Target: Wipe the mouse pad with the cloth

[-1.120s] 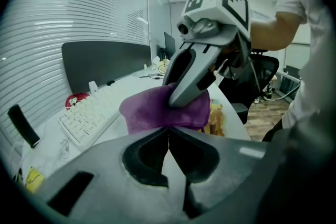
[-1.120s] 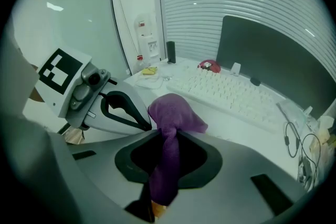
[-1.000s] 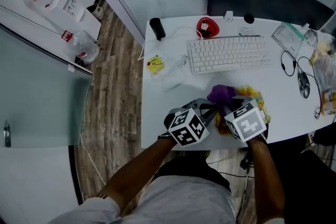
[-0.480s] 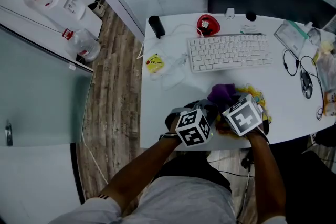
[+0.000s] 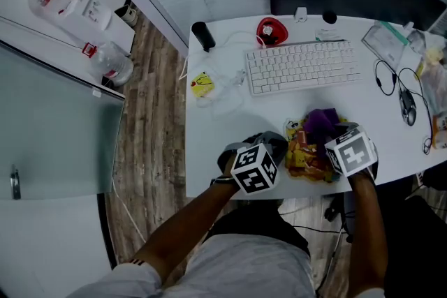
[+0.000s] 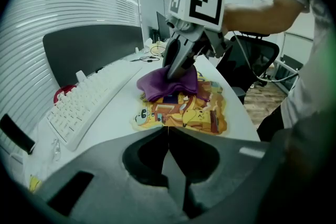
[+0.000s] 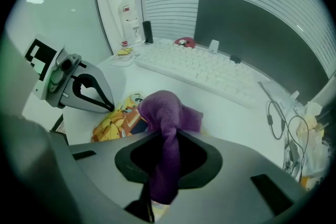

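The mouse pad [image 5: 305, 153], a colourful printed one in yellow and orange, lies flat near the front edge of the white bench [image 5: 223, 129], in front of the keyboard [image 5: 302, 66]. The right gripper [image 7: 167, 136] is clamped on the purple cloth [image 7: 167, 113]. One end of the cloth is pinched and trails back between the jaws, while the bunched part hangs forward as a soft wad. That wad sits on the far part of the pad, so it looks held this way to give a padded face for rubbing the print rather than a thin edge. The left gripper [image 6: 168, 132] has its jaws pressed together with nothing between them. Its tip is down at the pad's left edge, either touching it or just beside it; which cannot be told. It is probably placed there to pin the thin pad so it does not slide under the strokes. Much of the print near the person is still uncovered, so the wiping seems only partly done.
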A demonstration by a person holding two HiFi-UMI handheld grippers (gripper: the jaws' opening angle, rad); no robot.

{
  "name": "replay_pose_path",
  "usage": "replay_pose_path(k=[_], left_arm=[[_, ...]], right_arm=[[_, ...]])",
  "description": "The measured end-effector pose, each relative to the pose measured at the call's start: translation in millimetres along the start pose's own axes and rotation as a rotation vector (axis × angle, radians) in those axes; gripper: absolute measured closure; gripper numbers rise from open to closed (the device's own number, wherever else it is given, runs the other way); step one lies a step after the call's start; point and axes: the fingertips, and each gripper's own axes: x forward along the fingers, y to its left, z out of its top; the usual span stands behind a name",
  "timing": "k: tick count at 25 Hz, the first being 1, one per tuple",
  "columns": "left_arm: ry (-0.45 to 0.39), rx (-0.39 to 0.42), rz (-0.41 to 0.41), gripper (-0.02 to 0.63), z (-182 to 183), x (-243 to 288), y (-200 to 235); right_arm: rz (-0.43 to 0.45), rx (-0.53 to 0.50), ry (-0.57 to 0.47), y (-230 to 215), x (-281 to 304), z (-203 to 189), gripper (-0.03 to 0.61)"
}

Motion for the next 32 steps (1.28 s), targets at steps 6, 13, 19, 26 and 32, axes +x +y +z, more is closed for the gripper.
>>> replay_pose_path(k=[6,13,19,26,32], left_arm=[[0.000,0.000,0.005,0.598,-0.4,1.7,-0.2],[0.001,0.002,0.004,0.598,-0.8,1.6,0.3],[-0.002,0.003,0.000,0.598,-1.5,2.0,-0.1],[-0.007,0.008,-0.002,0.598,-1.4,2.7,0.2],[-0.008,0.007,-0.006,0.598,-1.2,2.6,-0.3]], right_arm=[[-0.070,0.095,0.009,-39.3,-10.3,-31.8,0.512],[-0.064,0.123,-0.028,-18.3,-28.9,-28.8,0.512],[0.027,0.097,-0.084,54.7,-27.5,-1.0,0.512],[0.091,0.080,-0.033,97.8,-3.9,-0.5,0.512],[0.050,0.063,-0.032,72.3,2.9,-11.3,0.512]])
